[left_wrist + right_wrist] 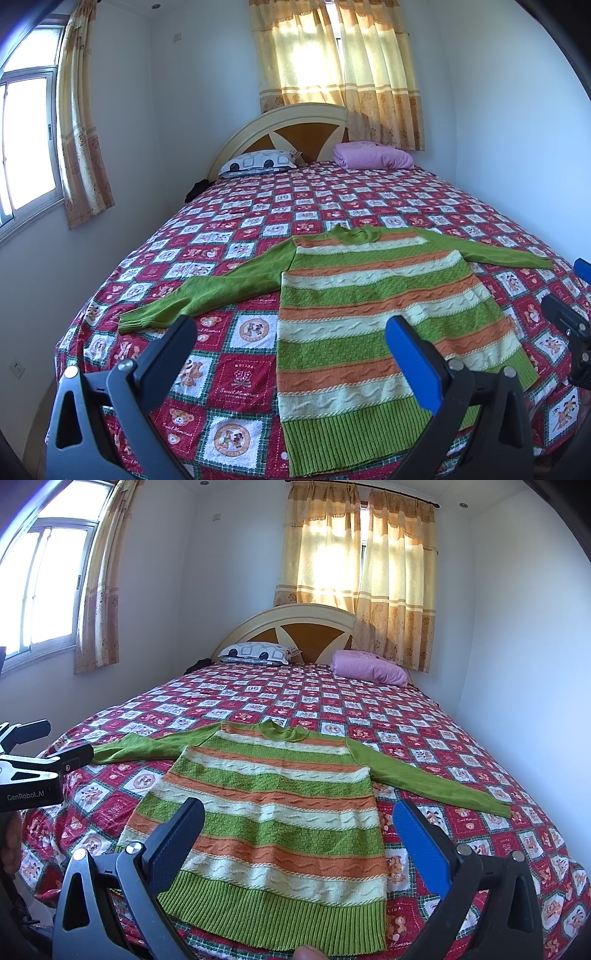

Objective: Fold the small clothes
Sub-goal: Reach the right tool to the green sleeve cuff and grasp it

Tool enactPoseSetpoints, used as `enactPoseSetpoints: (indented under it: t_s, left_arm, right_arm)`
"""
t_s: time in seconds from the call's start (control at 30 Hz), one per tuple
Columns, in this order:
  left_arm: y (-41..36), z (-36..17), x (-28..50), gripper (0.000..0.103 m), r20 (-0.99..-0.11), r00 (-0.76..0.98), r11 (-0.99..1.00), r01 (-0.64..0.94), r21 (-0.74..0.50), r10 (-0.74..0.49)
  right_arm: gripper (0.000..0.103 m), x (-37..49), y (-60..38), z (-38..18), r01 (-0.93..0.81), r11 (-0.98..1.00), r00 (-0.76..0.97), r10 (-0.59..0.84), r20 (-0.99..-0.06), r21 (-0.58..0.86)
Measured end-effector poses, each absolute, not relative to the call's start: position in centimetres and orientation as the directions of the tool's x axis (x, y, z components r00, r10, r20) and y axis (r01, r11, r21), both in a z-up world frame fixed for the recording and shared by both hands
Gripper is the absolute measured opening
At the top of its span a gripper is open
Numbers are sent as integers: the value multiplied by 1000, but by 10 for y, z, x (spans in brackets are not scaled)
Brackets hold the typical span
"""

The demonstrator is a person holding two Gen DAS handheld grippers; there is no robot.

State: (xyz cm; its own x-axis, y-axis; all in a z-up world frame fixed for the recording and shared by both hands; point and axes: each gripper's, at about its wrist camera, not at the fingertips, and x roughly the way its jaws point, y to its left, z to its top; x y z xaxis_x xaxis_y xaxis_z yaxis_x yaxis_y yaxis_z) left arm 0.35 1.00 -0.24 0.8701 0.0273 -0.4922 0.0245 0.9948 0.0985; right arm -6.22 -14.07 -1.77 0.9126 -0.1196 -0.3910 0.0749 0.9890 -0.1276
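Both my tongs, left (291,345) and right (299,825), hung apart and empty over the striped sweater (373,314), spread flat on the bed (332,192) for folding.

A striped green, orange and cream knitted sweater (373,317) lies flat on a bed with a red patchwork quilt (229,236), hem toward the near edge, collar toward the headboard, one sleeve stretched out to each side. At the far end, a patterned pillow (258,164) lies left and a folded pink blanket (373,156) right, before a curved wooden headboard (288,129). Yellow curtains (340,66) hang behind it.
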Motion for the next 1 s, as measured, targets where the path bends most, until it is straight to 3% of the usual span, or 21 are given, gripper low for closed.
enactPoseSetpoints:
  t_s: [0.47,0.63,1.0]
  left_arm:
    - [13,-32,49,103,-541,840,995,23,101,36]
    - [11,-43,74,103,-571,821,994,32,102,32]
    - [-7,-78,140,103,-658,753,988,85,131,22]
  right_arm:
    - [102,-30,-167,-42,62,992,884,-106,-455,-110]
    - [102,-7,-210,-54,94,995,851,-63,-522,33]
    - [102,37,-273,-84,240,971,771,-192,-607,-1]
